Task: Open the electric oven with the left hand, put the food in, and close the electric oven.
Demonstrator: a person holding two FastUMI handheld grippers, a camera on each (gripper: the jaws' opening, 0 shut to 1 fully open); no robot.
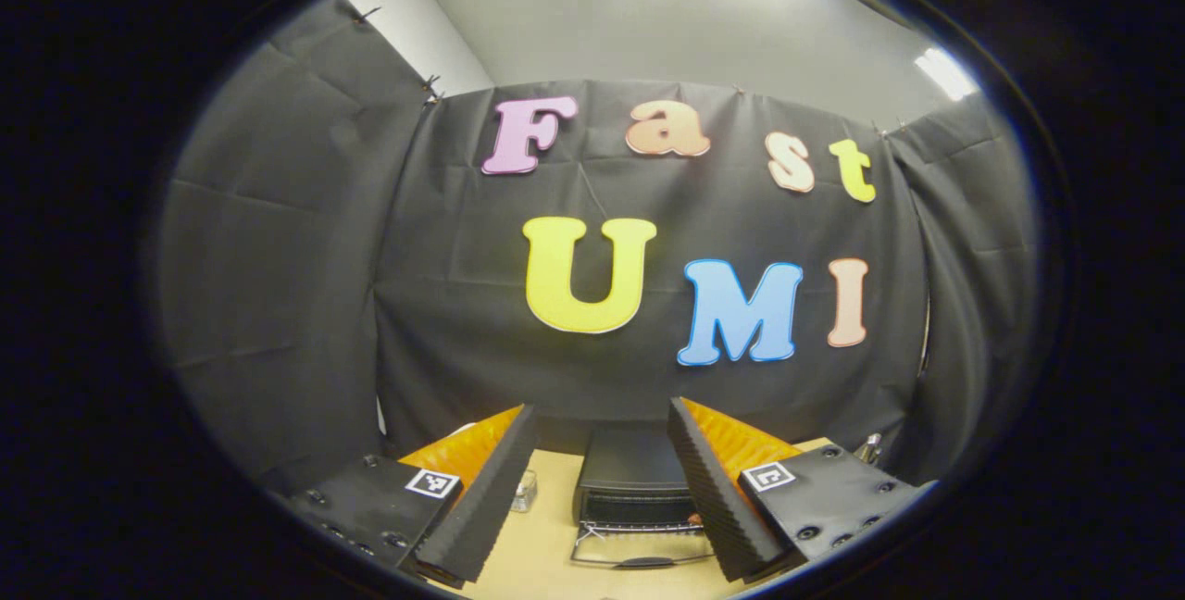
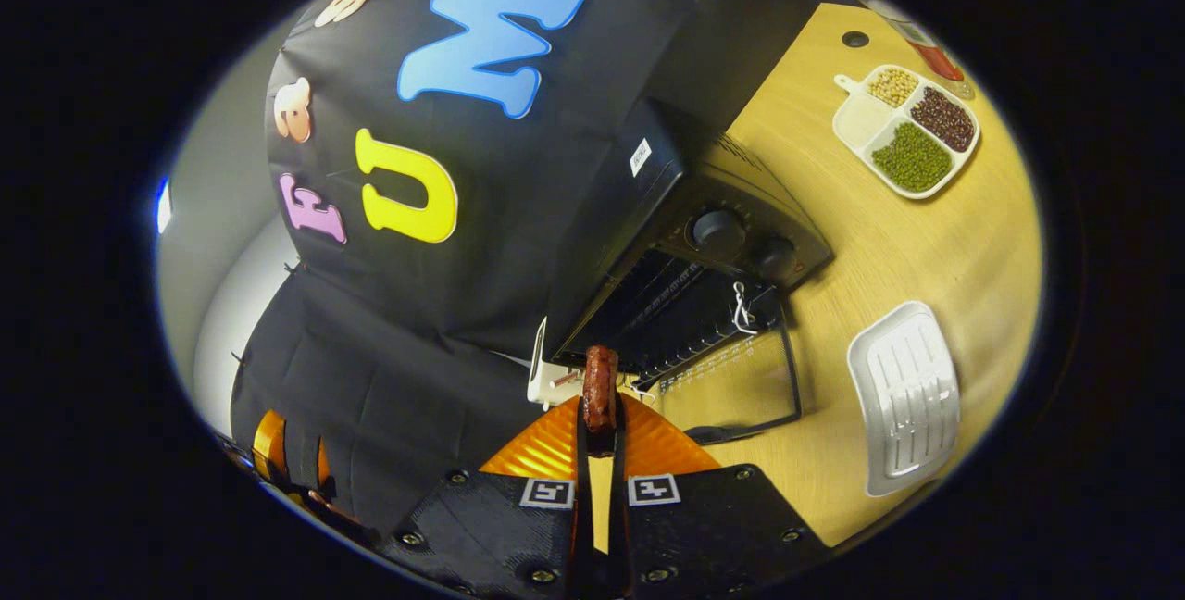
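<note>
In the left gripper view the left gripper is hanging high over the pale wooden table with its jaws spread wide and gripping nothing, and between its fingers the black electric oven is sitting below against the booth wall, its glass door lying flat open toward the camera. In the right gripper view the right gripper is pinching a dark reddish-brown sausage upright between nearly closed jaws just in front of the oven's open mouth, while further right a white ribbed tray is lying on the table and a white four-compartment dish of beans and grains is resting well beyond it.
</note>
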